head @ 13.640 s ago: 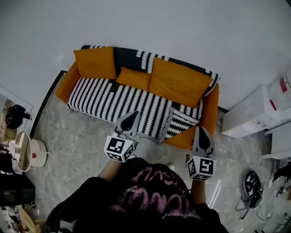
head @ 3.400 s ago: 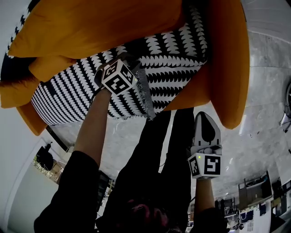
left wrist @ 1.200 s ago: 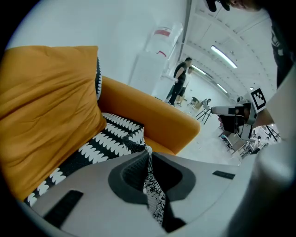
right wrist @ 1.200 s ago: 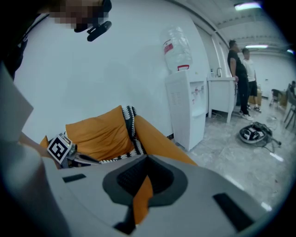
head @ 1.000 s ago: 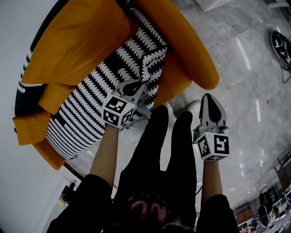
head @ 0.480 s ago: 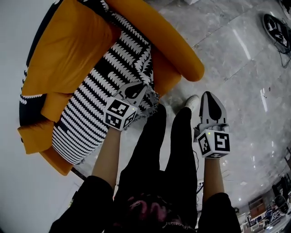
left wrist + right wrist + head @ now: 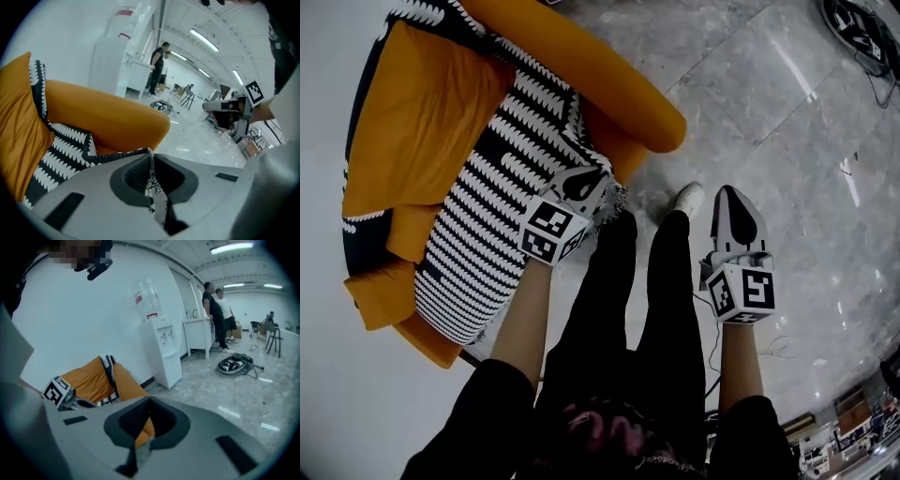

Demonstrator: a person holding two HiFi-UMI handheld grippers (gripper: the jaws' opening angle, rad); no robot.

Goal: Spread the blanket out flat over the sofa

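The black-and-white patterned blanket (image 7: 487,197) covers the seat of the orange sofa (image 7: 581,66) at the head view's upper left. My left gripper (image 7: 598,178) is shut on the blanket's fringed corner at the seat's front, next to the armrest. In the left gripper view a strip of blanket (image 7: 157,197) is pinched between the jaws of the left gripper (image 7: 151,157), and the rest of it (image 7: 65,150) runs to the seat. My right gripper (image 7: 733,195) hangs over the floor beside the person's legs, shut and holding nothing. The right gripper (image 7: 149,400) points towards the sofa's end (image 7: 124,380).
Orange cushions (image 7: 422,112) lean on the sofa back. The person's legs (image 7: 619,309) and a shoe (image 7: 684,199) stand close to the sofa front. A water dispenser (image 7: 159,348) stands by the wall beyond the armrest. Two people (image 7: 215,315) and a floor device (image 7: 236,364) are farther off.
The head view has swung, so the sofa now sits farther up and left. The left gripper keeps its hold on the blanket's corner. The right gripper stays where it was.
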